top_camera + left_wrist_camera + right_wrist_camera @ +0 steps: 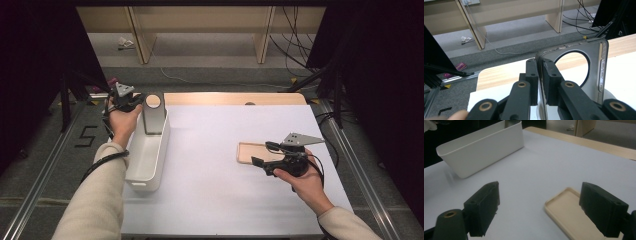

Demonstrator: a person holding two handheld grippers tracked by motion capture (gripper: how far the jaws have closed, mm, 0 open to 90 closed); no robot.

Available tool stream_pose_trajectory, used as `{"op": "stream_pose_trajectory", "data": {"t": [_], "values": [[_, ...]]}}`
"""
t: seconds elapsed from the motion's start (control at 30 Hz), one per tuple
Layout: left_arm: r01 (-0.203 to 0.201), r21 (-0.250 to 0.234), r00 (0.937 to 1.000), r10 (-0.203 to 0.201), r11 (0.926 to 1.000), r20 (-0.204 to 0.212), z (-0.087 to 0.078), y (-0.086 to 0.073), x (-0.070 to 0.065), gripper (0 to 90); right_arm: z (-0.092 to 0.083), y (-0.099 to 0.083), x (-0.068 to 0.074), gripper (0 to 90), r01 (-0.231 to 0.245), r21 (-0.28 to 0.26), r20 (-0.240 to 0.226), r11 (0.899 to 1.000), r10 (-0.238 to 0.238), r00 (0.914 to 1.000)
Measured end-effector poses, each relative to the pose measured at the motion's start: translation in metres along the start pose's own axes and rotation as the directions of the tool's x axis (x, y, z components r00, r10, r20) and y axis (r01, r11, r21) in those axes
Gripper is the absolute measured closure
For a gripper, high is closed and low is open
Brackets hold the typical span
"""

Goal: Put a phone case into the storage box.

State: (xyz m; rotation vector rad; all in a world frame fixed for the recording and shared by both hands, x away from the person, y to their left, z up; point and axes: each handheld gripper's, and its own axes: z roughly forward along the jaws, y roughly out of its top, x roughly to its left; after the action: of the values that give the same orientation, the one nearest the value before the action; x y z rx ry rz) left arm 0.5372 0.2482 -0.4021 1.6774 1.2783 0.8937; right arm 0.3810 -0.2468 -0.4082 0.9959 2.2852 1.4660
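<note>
A: Now, left side first. What has my left hand-held gripper got?

B: Jaws nearly together, pinching the edge of a dark grey phone case with a big round camera cut-out. It stands upright, its lower end down inside the far end of the long white plastic bin.

A: Noted. From the high view, my left hand sits just outside the bin's far left corner, gripper turned toward the case. Bin lies lengthwise along the left edge of the white-topped bench.

B: And the right?

A: Right hand-held gripper stands wide open, nothing between the pads. A flat beige phone case with a raised rim lies on the bench, hollow side up. Its near end reaches under the right-hand jaw in the right gripper view; whether that jaw touches it, I cannot tell.

B: Distance between the two cases?

A: Well apart: grey one in the bin at left, beige one right of centre, just beside my right hand.
</note>
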Motion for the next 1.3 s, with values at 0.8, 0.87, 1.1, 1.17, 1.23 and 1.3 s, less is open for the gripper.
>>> {"op": "stream_pose_trajectory", "data": {"t": [0.8, 0.87, 1.1, 1.17, 1.23, 1.3], "values": [[-0.010, 0.040, 0.9998, 0.011, 0.9991, -0.016, 0.0037, -0.0001, 0.0004, 69.0, 0.0003, -0.0001, -0.0004, 17.3, -0.005, 0.000, 0.000, 1.000, 0.005, 1.0000], [-0.012, 0.047, 0.9996, 0.013, 0.9988, -0.025, 0.0036, 0.0003, 0.0001, 65.2, 0.0005, -0.0002, -0.0005, 17.2, -0.004, -0.001, -0.001, 1.000, 0.004, 1.0000], [-0.003, 0.057, 0.9992, 0.005, 0.9984, -0.041, 0.0017, 0.0018, 0.0007, 55.6, 0.0006, -0.0002, -0.0005, 17.1, -0.008, 0.000, 0.000, 1.000, 0.008, 1.0000], [-0.004, 0.060, 0.9989, 0.007, 0.9982, -0.047, 0.0008, 0.0022, 0.0008, 53.0, 0.0007, -0.0002, -0.0004, 17.1, -0.008, 0.002, 0.001, 1.000, 0.008, 1.0000], [0.014, 0.058, 0.9984, -0.010, 0.9982, -0.056, -0.0004, 0.0031, 0.0015, 50.5, 0.0007, 0.0000, -0.0001, 17.0, -0.008, 0.002, 0.001, 1.000, 0.008, 1.0000], [0.013, 0.063, 0.9985, -0.009, 0.9979, -0.055, -0.0015, 0.0041, 0.0016, 49.2, 0.0007, 0.0001, 0.0002, 17.0, -0.007, 0.002, 0.001, 1.000, 0.007, 1.0000]]}}
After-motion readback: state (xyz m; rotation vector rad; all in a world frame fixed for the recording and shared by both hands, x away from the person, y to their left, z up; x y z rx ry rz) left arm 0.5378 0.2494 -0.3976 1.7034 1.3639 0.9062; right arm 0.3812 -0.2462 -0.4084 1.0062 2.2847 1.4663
